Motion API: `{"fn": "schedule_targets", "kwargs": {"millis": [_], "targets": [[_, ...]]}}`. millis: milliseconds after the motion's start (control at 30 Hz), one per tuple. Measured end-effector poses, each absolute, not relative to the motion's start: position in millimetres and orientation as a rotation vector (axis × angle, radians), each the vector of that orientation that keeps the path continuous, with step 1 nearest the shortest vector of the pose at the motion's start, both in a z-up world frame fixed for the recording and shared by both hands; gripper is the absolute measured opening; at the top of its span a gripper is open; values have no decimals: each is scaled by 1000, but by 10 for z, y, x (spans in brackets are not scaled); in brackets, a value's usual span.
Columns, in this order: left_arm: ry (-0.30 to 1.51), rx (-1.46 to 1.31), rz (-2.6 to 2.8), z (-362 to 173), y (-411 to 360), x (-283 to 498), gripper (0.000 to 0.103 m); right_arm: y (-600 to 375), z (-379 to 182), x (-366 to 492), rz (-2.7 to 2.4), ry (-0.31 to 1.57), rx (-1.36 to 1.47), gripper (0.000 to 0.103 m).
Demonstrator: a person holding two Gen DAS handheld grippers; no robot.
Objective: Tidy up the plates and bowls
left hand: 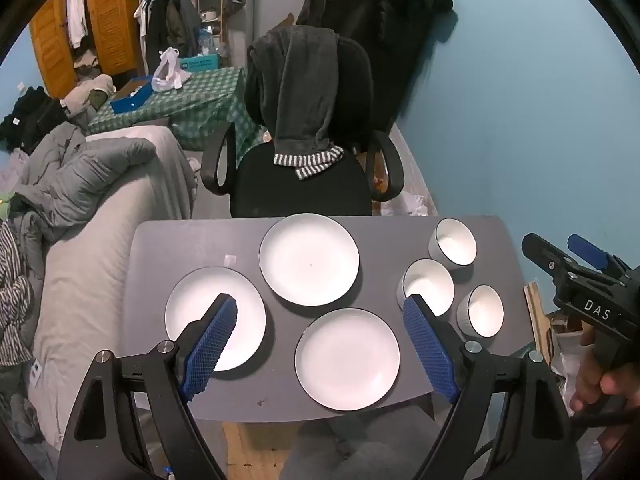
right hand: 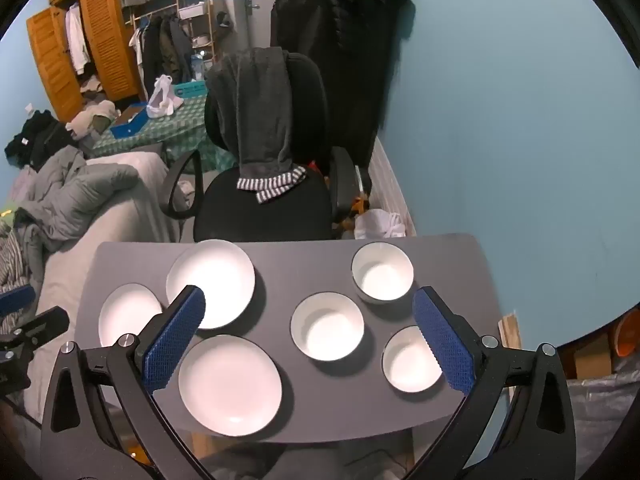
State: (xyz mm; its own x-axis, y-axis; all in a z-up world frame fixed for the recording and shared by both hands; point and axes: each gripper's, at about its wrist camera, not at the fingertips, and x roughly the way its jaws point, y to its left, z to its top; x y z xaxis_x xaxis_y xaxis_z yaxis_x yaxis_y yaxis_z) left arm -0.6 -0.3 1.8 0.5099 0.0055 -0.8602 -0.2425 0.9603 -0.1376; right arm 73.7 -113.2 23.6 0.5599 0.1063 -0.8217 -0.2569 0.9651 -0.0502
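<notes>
your left gripper [left hand: 320, 308] hangs above the grey table [left hand: 160, 248] with its blue pads spread as wide as they go and nothing between them. your right gripper [right hand: 308, 300] is spread just as wide, also holding nothing; in the left wrist view it shows at the right edge, off the table, with your hand [left hand: 604, 384] around its handle.

all the dishes sit on the table, none stacked. three white plates with dark rims lie on the left half: the far plate [left hand: 309, 259] near the back edge, the left plate [left hand: 192, 312] partly behind your left pad, and the near plate [left hand: 347, 359] close to the front edge. they lie near one another but do not touch. each plate is bare, nothing on it.

three white bowls with dark rims stand upright on the right half: the far bowl [left hand: 453, 242] at the back, the middle bowl [left hand: 430, 282] just in front of it and a little inward, and the near bowl [left hand: 481, 311] toward the right front edge. the right wrist view looks straight into all three: far bowl [right hand: 382, 273], middle bowl [right hand: 327, 327], near bowl [right hand: 408, 360]. each is empty inside. the near bowl's rim is partly covered by your right pad in that view.

a black office chair [left hand: 300, 184] with a dark garment over its back stands just behind the table.
</notes>
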Motion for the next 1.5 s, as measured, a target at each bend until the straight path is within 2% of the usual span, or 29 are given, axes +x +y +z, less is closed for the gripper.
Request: {"fn": "schedule_targets", "kwargs": {"millis": [1500], "targets": [[1037,-330,135,3,43,-53,86,-1191,196,646,229,982,-133,102]]}}
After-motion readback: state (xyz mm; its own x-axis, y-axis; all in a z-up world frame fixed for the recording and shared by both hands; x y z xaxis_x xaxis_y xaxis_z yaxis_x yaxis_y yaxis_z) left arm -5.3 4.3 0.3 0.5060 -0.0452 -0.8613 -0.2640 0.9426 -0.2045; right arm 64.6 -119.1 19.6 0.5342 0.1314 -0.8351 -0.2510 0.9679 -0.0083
